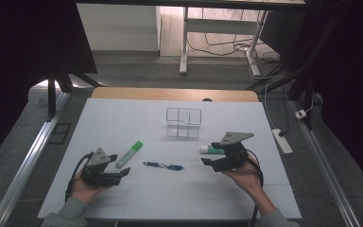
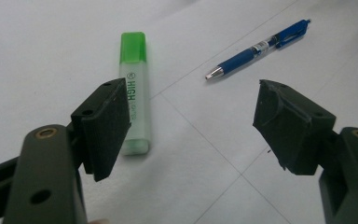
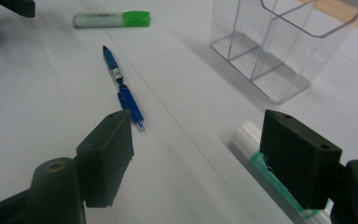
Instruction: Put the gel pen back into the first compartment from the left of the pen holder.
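A green highlighter (image 1: pixel 129 153) lies on the white table just right of my left gripper (image 1: pixel 119 172), which is open and holds nothing. In the left gripper view the highlighter (image 2: pixel 134 88) lies beside the left jaw and a blue pen (image 2: pixel 260 48) lies farther off. The blue pen (image 1: pixel 163 165) rests midway between both grippers. My right gripper (image 1: pixel 210 155) is open, hovering just left of a white tube with a green band (image 1: pixel 211 150). In the right gripper view that tube (image 3: pixel 256 154) runs under the right jaw. A clear divided holder (image 1: pixel 183 122) stands behind.
The white table sheet (image 1: pixel 123 118) ends in a wooden edge (image 1: pixel 170 94) at the back. A power strip (image 1: pixel 282 140) lies on the floor to the right. The clear holder (image 3: pixel 279 46) stands close ahead of the right gripper.
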The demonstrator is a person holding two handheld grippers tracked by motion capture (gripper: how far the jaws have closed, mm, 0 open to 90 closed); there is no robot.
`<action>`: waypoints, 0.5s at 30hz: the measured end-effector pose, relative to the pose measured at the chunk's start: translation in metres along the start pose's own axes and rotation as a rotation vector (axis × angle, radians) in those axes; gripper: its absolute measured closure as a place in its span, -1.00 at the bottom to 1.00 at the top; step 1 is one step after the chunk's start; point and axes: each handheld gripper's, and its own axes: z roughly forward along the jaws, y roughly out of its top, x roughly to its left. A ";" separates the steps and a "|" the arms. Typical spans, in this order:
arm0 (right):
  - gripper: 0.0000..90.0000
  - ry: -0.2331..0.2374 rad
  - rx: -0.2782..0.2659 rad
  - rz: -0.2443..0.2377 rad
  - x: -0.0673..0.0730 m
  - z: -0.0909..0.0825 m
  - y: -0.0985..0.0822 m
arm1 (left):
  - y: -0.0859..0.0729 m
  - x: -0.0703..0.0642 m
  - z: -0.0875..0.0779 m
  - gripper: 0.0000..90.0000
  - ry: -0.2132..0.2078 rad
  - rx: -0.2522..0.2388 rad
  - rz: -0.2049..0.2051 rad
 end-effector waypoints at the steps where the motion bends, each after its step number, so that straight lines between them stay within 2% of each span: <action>1: -0.44 0.009 0.004 -0.008 0.002 0.004 0.004 | 0.000 0.000 0.000 -0.41 0.001 0.000 0.000; 15: -0.44 0.050 0.017 -0.054 0.016 0.024 0.026 | 0.001 -0.001 0.000 -0.41 0.002 -0.002 0.003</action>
